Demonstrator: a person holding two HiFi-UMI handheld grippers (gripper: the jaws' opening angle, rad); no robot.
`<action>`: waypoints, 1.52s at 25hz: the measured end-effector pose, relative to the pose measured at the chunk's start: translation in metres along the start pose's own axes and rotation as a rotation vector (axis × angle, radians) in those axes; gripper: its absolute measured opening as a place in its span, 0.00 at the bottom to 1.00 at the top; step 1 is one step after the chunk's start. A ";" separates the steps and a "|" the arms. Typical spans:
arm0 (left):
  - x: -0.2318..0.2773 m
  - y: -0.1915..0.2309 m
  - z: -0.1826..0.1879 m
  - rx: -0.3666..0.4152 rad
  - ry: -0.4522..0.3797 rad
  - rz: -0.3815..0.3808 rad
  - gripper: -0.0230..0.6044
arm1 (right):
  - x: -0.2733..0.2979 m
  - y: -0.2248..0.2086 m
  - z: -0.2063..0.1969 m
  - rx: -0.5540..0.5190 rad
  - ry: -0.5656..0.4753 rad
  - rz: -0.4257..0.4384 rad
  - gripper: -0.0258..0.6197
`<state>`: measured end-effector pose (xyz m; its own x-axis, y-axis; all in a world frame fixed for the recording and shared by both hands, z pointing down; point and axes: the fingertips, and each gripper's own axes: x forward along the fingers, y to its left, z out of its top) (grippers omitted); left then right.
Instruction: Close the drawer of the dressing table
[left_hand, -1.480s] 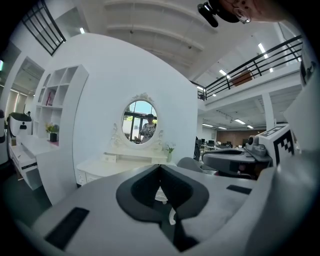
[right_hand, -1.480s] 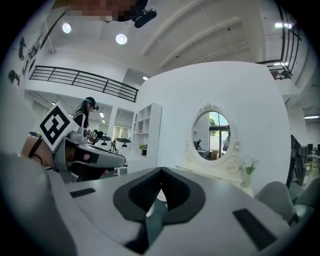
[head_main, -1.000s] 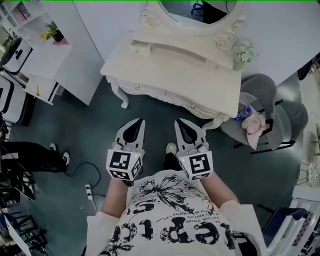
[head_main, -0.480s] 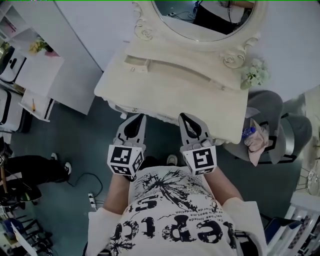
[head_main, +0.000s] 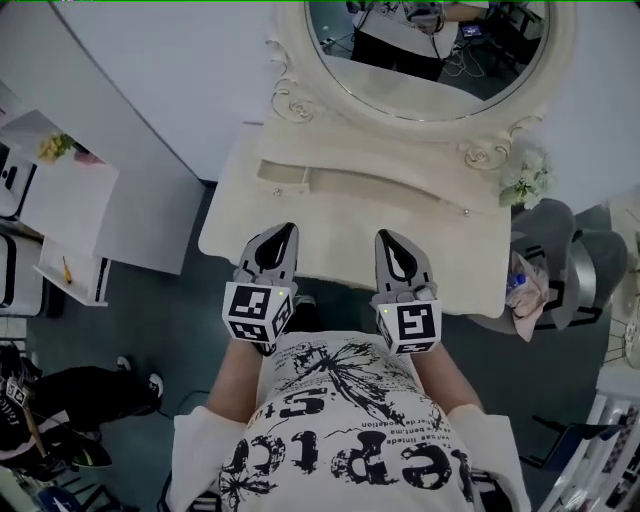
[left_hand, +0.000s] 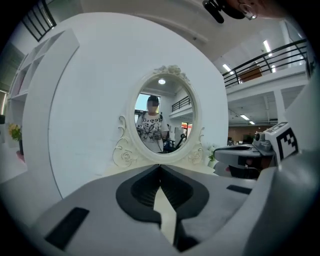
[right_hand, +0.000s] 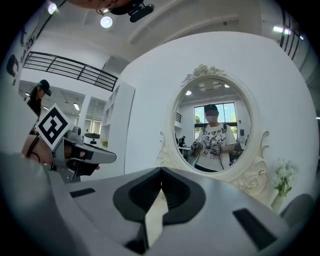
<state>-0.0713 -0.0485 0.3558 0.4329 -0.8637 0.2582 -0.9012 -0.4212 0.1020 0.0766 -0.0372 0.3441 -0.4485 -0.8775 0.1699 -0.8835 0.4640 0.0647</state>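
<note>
Status: drawer (head_main: 284, 178) open, nothing pushed yet

Left gripper (head_main: 287, 232) and right gripper (head_main: 386, 238) are both fully shut, empty, over the table (head_main: 340, 225) front edge. We read the drawer as jutting out at back left. The whole push remains.

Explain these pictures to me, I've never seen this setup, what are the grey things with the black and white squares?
No robot: a person holds a two-jaw gripper in each hand, and the marker cubes are part of them. The head view looks down from the person's head onto the left gripper and right gripper above the front of a cream dressing table with an oval mirror. The two gripper views ride on each gripper and look along its jaws; both are shut and empty. Flowers stand on the tabletop, and a small drawer at its back left seems slightly open.
</note>
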 end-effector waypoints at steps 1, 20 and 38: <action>0.010 0.013 0.005 -0.007 0.003 -0.025 0.07 | 0.013 0.000 0.002 0.003 0.000 -0.024 0.07; 0.095 0.137 -0.059 -0.040 0.065 -0.175 0.07 | 0.171 0.040 -0.057 0.080 0.183 -0.029 0.07; 0.166 0.174 -0.200 -0.156 0.313 -0.005 0.28 | 0.200 0.044 -0.143 0.102 0.317 0.035 0.07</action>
<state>-0.1605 -0.2102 0.6090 0.4314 -0.7246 0.5374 -0.9020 -0.3568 0.2430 -0.0322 -0.1748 0.5217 -0.4284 -0.7723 0.4690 -0.8844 0.4647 -0.0428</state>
